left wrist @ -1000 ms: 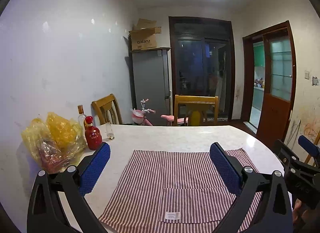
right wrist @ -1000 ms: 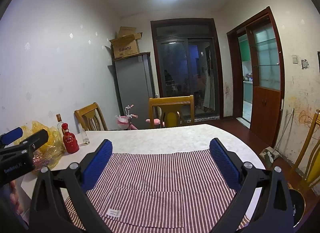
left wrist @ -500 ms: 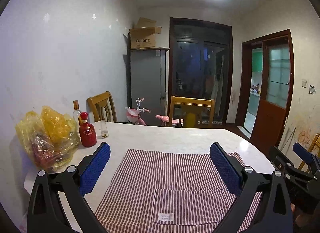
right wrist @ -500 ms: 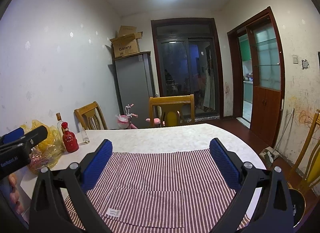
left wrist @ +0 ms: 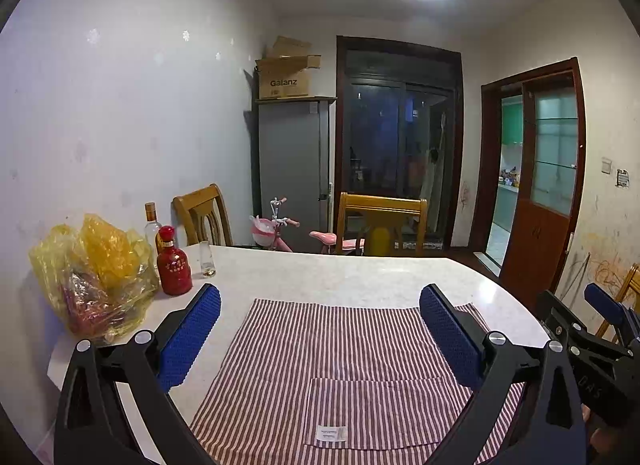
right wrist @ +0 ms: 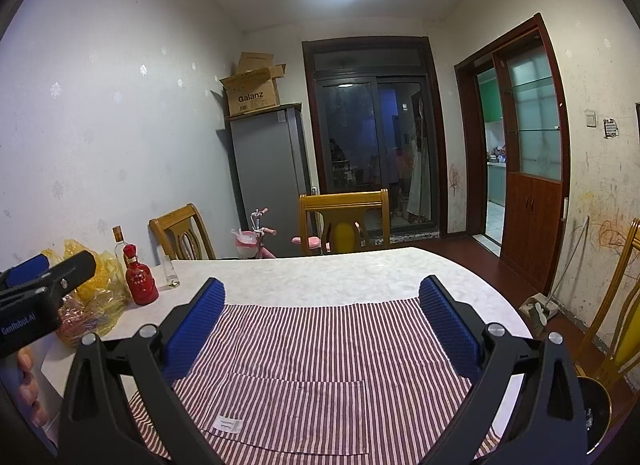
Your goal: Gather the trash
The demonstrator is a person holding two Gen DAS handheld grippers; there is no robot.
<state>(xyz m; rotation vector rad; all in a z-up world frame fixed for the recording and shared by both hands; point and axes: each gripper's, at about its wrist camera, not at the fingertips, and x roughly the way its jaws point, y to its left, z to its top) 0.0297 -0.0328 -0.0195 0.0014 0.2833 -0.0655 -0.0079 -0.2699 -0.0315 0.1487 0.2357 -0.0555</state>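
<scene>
A crumpled yellow plastic bag (left wrist: 96, 277) (right wrist: 92, 297) with wrappers inside lies at the table's left edge by the wall. My left gripper (left wrist: 320, 305) hovers open over a red-and-white striped cloth (left wrist: 340, 353), with nothing between its blue pads. My right gripper (right wrist: 322, 293) is open too, above the same striped cloth (right wrist: 320, 345). Each gripper shows at the other's side: the right gripper (left wrist: 592, 329) at the right edge, the left gripper (right wrist: 40, 285) at the left edge, in front of the bag.
A red bottle (left wrist: 173, 265) (right wrist: 140, 277), a clear bottle (left wrist: 151, 221) and a small glass (left wrist: 207, 261) stand beside the bag on the white marble table (left wrist: 320, 269). Wooden chairs (right wrist: 344, 217) stand around it. A dark round container (right wrist: 592, 409) sits on the floor at the right.
The left gripper has drawn back slightly from the table, so the bag and bottles look a little farther off. The right gripper has barely moved. Both stay open.
</scene>
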